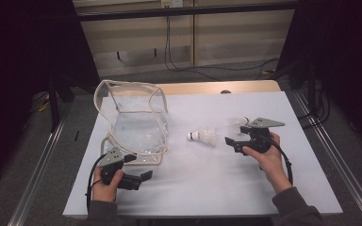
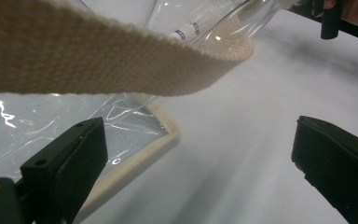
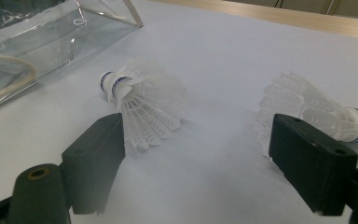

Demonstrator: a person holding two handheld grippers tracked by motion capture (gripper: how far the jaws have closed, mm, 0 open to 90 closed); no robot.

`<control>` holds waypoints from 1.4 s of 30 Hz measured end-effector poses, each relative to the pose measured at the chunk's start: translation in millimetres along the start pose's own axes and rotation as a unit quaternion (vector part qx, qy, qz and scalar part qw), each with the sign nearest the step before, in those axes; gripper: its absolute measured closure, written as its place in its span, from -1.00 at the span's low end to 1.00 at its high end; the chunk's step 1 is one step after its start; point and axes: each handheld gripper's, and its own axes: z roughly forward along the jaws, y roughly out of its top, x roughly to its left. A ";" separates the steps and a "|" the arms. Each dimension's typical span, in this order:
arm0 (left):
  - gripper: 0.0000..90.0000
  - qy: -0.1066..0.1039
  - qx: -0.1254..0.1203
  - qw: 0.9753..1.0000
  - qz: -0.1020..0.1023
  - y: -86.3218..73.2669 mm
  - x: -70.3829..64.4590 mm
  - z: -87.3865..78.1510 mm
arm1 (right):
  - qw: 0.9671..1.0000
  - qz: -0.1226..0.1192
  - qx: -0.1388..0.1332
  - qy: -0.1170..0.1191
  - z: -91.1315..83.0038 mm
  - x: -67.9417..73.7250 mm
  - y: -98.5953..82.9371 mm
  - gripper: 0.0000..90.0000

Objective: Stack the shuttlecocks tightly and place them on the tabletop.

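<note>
Near the front edge, our left gripper hung spread by the clear bag, nothing packed yet. Our right gripper, jaws apart and holding nothing, faced two shuttlecocks lying mid-table.

- The high view looks forward and down from above the person's side, taking in the whole table.
- The left gripper view sits low and close, facing along its jaws, the bag just ahead.
- The right gripper view looks across the table past its jaws; a shuttlecock lies just ahead, shared with the high view.
</note>
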 end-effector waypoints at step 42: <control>-0.92 0.002 0.000 1.000 0.001 0.7 0.2 -1.5 | 0.996 0.020 -0.009 -0.088 2.2 -25.1 -0.3 -0.89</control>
